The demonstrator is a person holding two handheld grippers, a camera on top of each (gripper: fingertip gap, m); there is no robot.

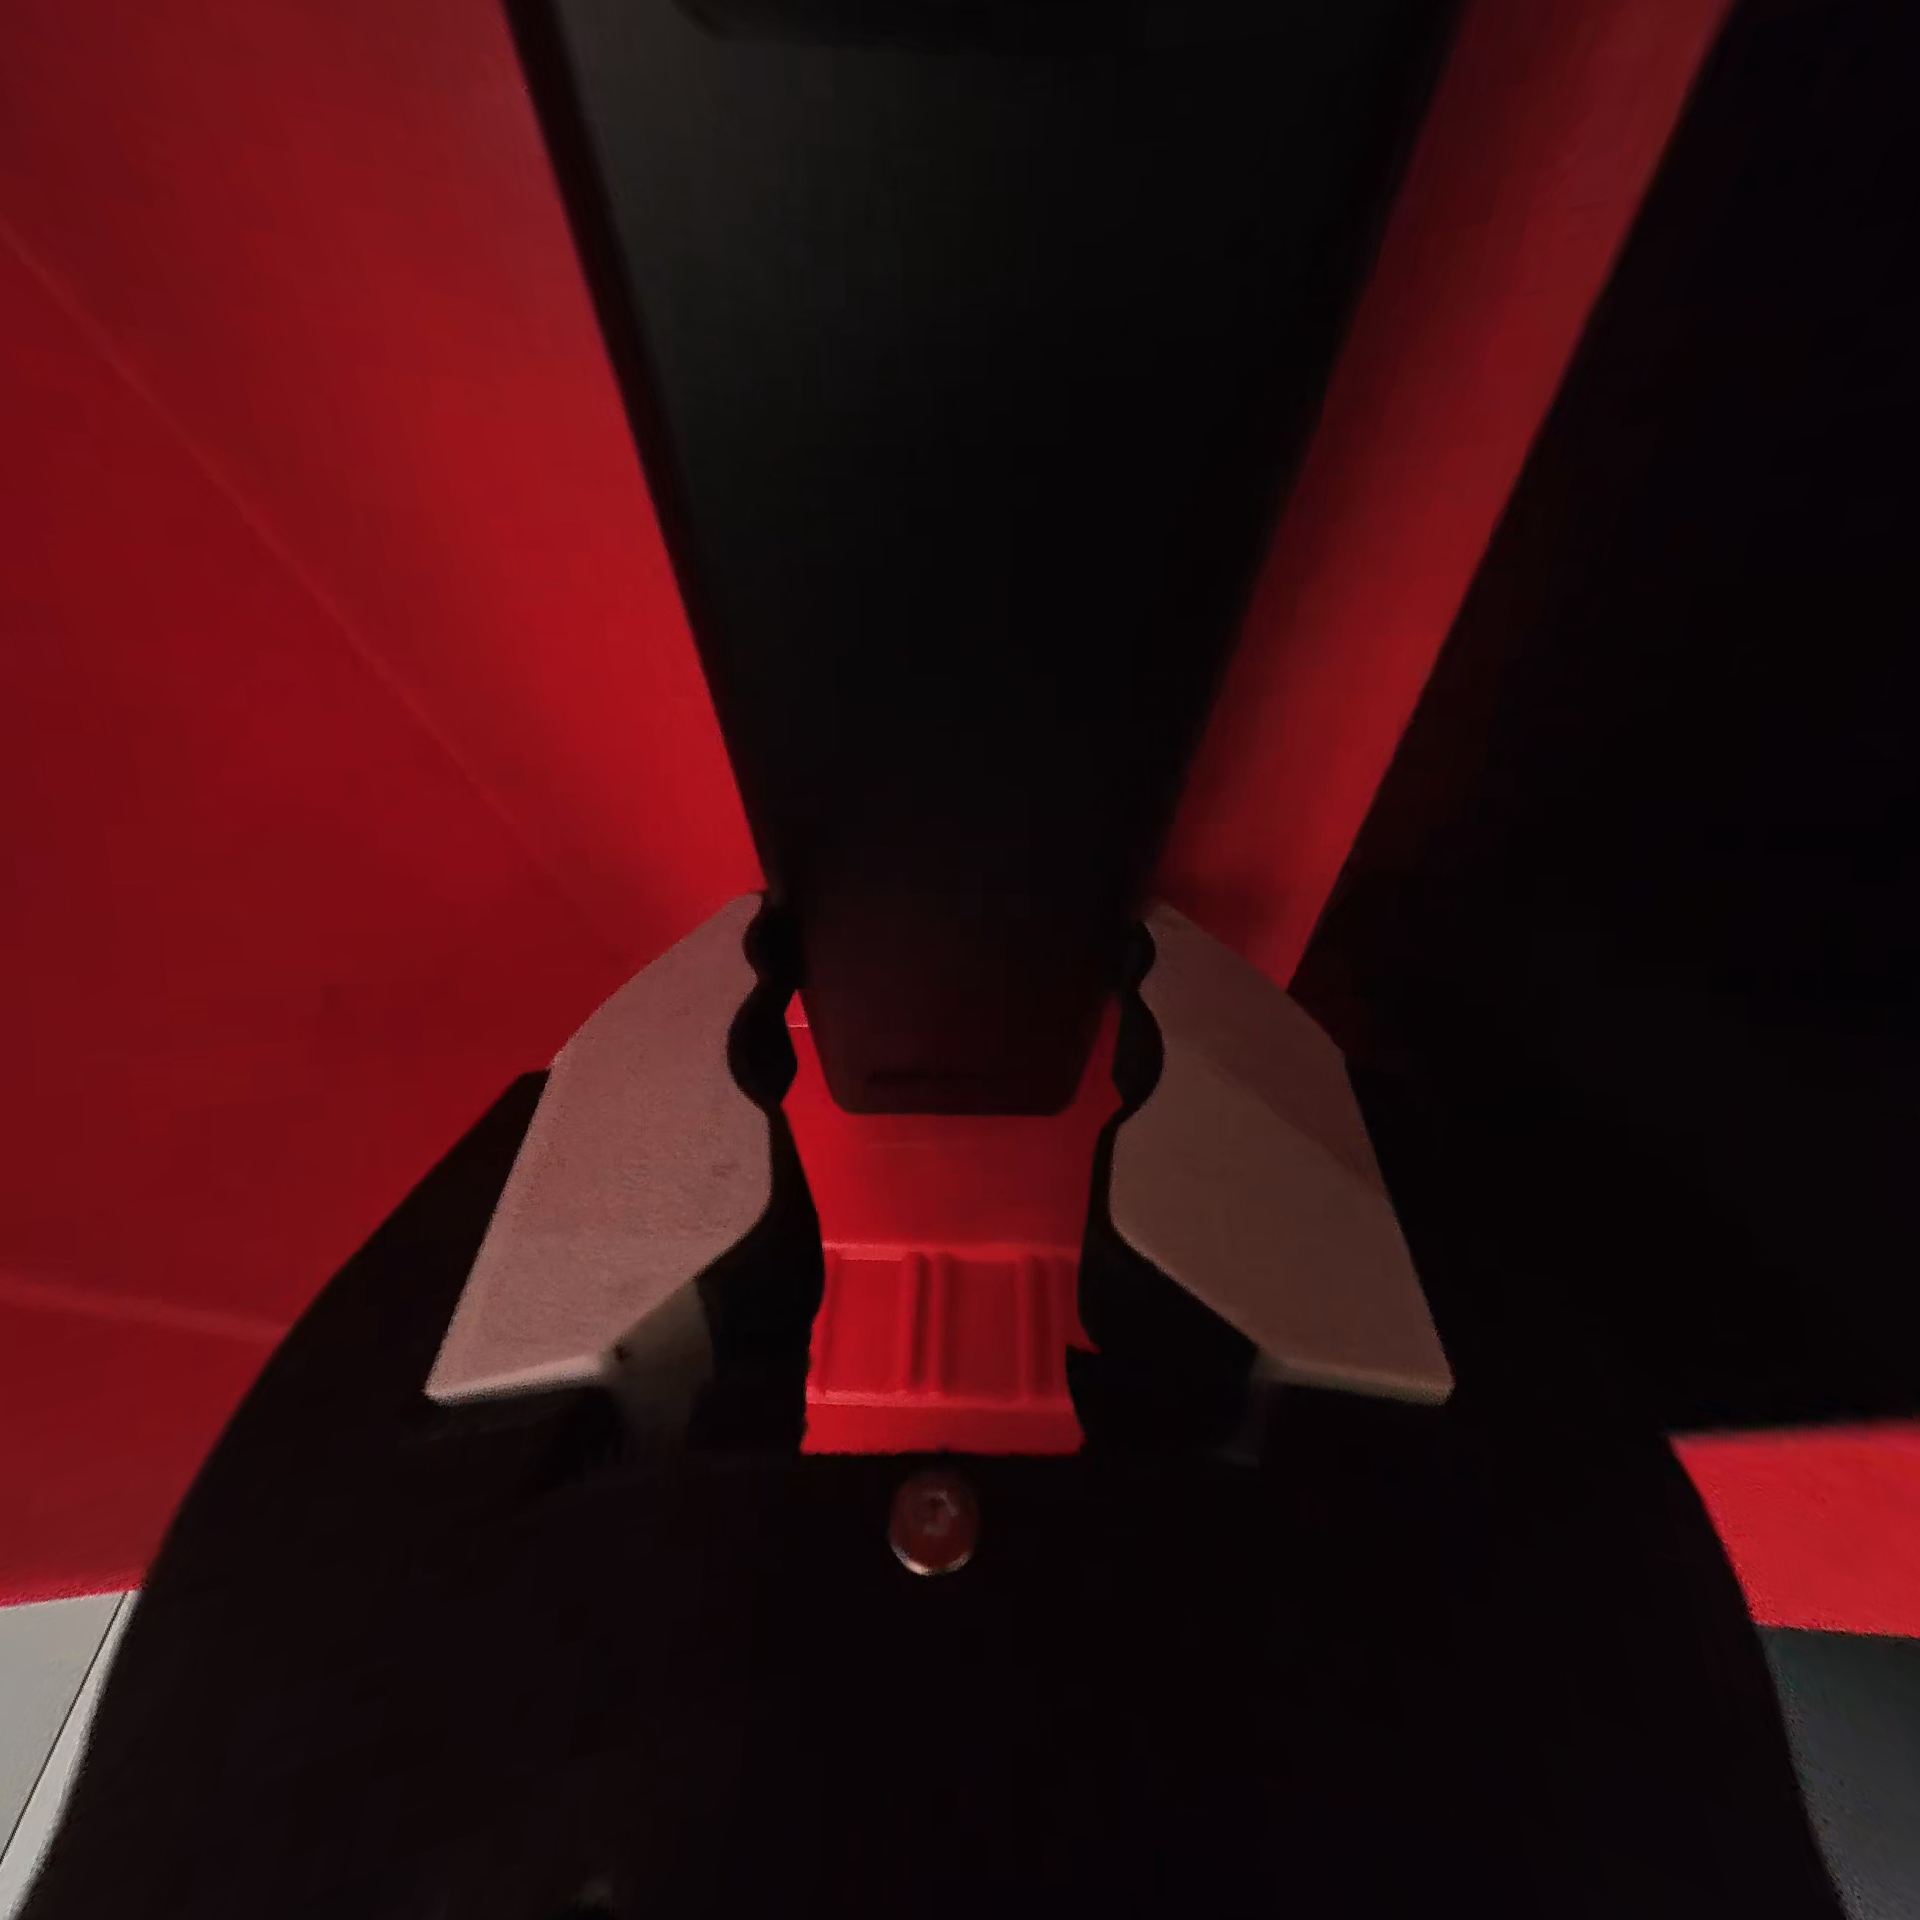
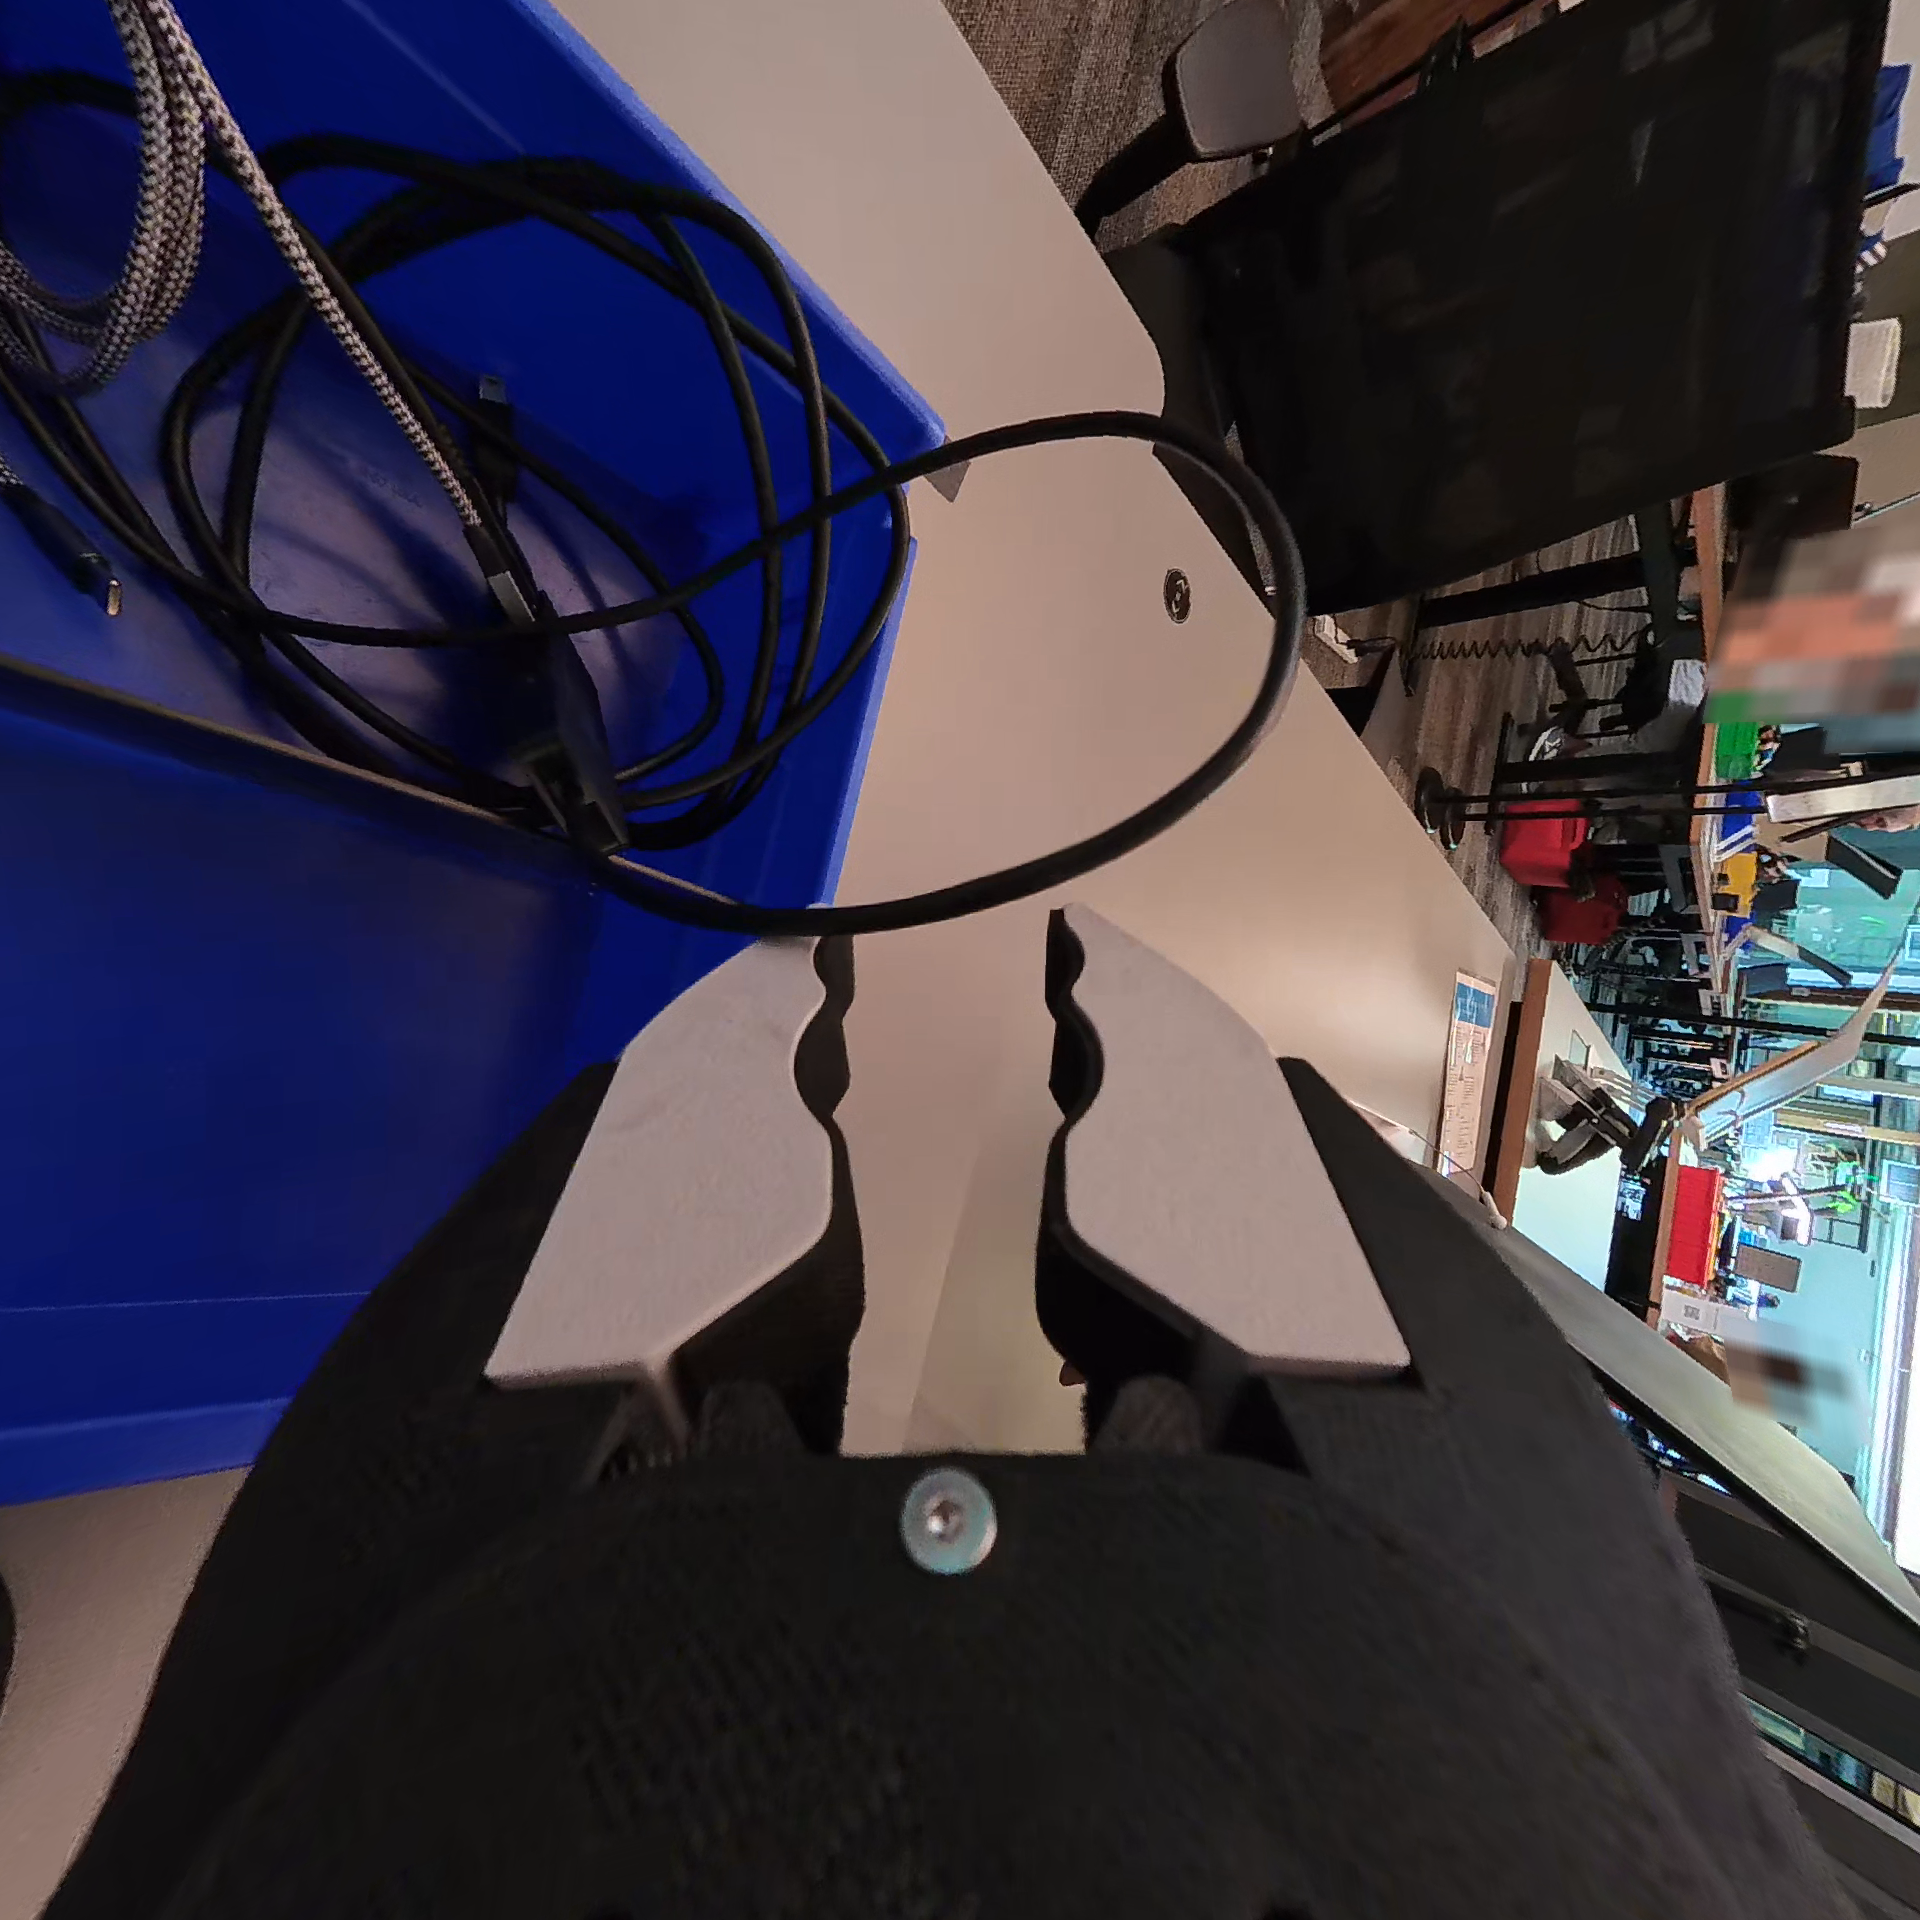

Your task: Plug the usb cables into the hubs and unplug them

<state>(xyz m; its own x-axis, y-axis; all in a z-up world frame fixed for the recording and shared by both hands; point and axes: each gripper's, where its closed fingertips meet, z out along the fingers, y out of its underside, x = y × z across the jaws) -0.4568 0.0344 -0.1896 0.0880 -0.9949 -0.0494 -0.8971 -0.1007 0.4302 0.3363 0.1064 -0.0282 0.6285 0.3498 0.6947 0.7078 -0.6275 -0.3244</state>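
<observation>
In the left wrist view my left gripper (image 1: 951,935) is shut on the near end of a long black hub (image 1: 987,520), with both fingertips pressed on its sides. The hub runs away from me inside a red bin (image 1: 312,727). In the right wrist view my right gripper (image 2: 945,935) is open and empty above the white table (image 2: 1039,675). A black USB cable (image 2: 1283,665) loops out of a blue bin (image 2: 260,1091) and passes just beyond the fingertips. More coiled black cables (image 2: 727,416) and a braided black-and-white cable (image 2: 260,187) lie in the blue bin.
The red bin's walls close in on both sides of the left gripper. The blue bin's wall stands just left of the right gripper. A black mesh chair (image 2: 1507,312) stands past the table's edge, with desks and equipment farther off. The grippers' ends are close to 80 cm from one another.
</observation>
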